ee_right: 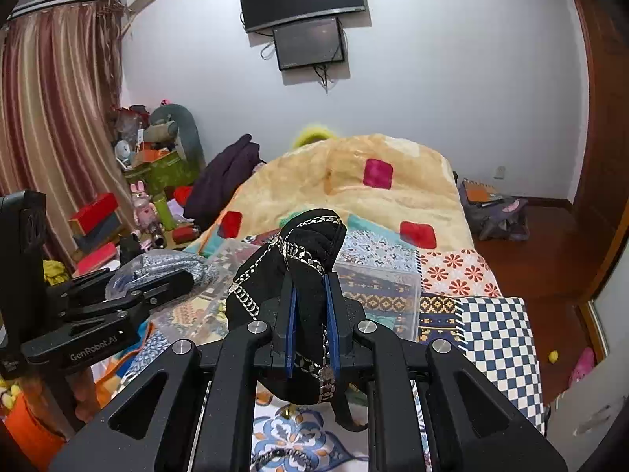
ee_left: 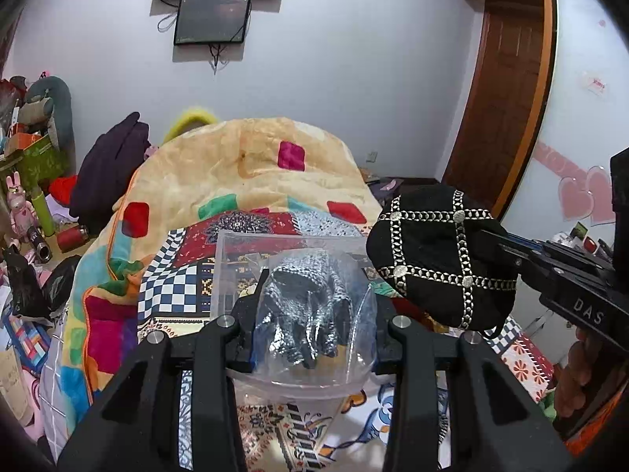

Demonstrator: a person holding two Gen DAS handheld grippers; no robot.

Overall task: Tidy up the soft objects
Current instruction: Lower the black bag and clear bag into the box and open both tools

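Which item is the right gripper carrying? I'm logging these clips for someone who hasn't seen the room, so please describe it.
Start at the bed with the patchwork quilt, where a clear plastic bin sits. Held above it in the right gripper is a black cap. Silver chain trim crossing it sets it apart from the grey knit in a clear bag beside it.

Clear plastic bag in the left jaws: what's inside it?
Inside the clear plastic bag is a grey-and-black knitted item, possibly gloves. Crinkled plastic and the jaws hide its exact shape.
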